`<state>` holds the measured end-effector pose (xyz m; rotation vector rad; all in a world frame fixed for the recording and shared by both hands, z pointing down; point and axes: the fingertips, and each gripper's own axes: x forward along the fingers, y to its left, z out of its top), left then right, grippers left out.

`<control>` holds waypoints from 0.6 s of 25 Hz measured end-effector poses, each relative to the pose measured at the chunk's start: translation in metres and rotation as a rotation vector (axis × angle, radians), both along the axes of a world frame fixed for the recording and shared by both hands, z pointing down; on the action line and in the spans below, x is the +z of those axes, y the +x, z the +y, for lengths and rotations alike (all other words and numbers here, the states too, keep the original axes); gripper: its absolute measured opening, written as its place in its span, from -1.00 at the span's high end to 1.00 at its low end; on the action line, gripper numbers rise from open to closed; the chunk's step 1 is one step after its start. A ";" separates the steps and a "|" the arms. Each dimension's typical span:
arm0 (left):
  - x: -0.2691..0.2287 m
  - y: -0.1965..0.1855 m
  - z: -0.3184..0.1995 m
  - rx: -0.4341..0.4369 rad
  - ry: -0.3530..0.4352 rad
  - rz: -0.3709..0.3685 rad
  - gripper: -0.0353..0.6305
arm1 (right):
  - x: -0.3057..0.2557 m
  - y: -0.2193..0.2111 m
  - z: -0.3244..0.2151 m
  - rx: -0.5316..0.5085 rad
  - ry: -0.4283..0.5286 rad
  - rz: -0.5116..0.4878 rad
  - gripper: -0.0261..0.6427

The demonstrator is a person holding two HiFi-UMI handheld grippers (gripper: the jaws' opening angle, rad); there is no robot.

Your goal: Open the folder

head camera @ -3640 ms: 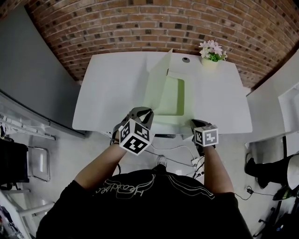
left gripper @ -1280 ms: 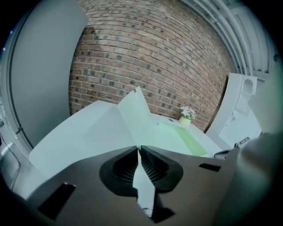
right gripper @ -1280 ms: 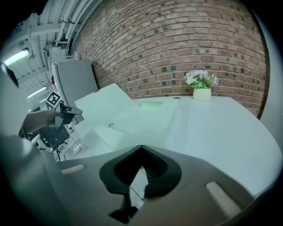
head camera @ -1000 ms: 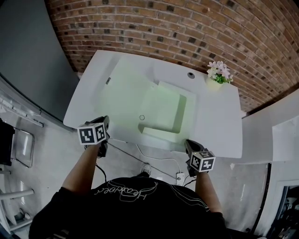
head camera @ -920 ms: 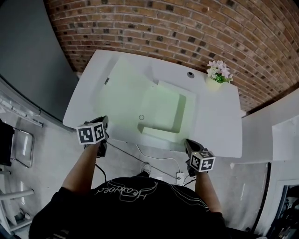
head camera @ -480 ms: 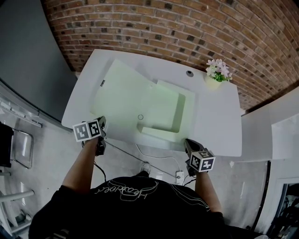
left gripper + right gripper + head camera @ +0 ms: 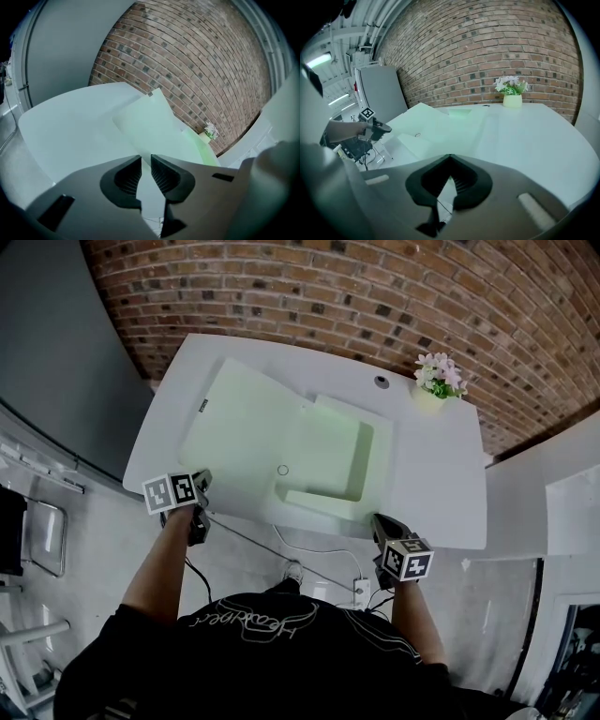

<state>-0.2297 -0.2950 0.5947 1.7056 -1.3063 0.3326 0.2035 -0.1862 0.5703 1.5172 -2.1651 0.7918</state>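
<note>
Folder [image 7: 281,442] lies flat open on the table [image 7: 441,484] in head view, long axis left-right (cover stood upright earlier). Left gripper view: left gripper [image 7: 146,161] jaws just eased apart, nothing pinched. Right gripper view: right gripper [image 7: 450,159] closed, empty.

surface: white table [image 7: 441,493] | flat on it: open pale-green folder [image 7: 272,442] | far-right corner: potted flowers [image 7: 433,381]

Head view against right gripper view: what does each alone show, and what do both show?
Only the head view: the person's shirt and the cube on the right gripper. Only the right gripper view: its jaws, tips shut together, and ceiling lights. Both: the open folder, flowers, table, brick wall.
</note>
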 end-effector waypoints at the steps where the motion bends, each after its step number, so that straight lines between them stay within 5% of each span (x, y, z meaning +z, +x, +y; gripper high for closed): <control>1: -0.001 0.000 0.000 0.003 0.003 -0.003 0.76 | 0.000 -0.001 0.000 -0.003 -0.005 -0.003 0.91; 10: -0.028 0.011 0.003 0.093 0.111 0.002 0.71 | 0.002 0.004 0.000 0.059 -0.015 -0.004 0.91; 15: -0.054 0.025 0.008 0.162 0.189 0.081 0.63 | -0.001 0.005 0.001 0.131 0.025 0.002 0.91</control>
